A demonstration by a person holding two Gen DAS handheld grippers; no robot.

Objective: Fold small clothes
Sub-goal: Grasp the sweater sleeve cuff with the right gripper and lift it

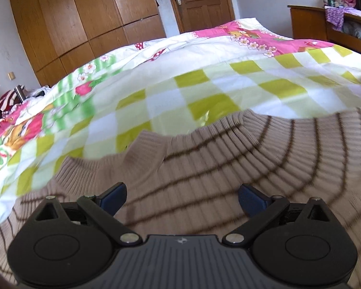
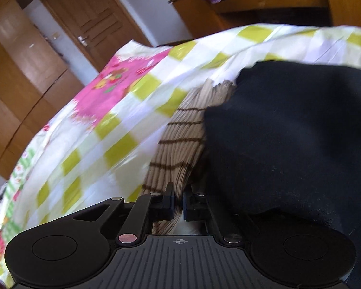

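A beige ribbed sweater (image 1: 216, 159) with thin brown stripes lies spread on the bed. My left gripper (image 1: 182, 200) hovers over it, open, its blue-padded fingers wide apart with nothing pinched between them. In the right wrist view my right gripper (image 2: 178, 203) is shut on a fold of the same sweater (image 2: 180, 149), which rises in a ridge from the jaws. A black garment (image 2: 296, 139) lies over the sweater's right side and hides the rest of it.
The bed wears a quilt (image 1: 204, 86) of yellow-green checks with pink cartoon panels (image 1: 248, 36). Behind stand a wooden wardrobe (image 1: 79, 12), a door (image 1: 199, 0) and a wooden shelf unit (image 1: 325, 24) with piled clothes.
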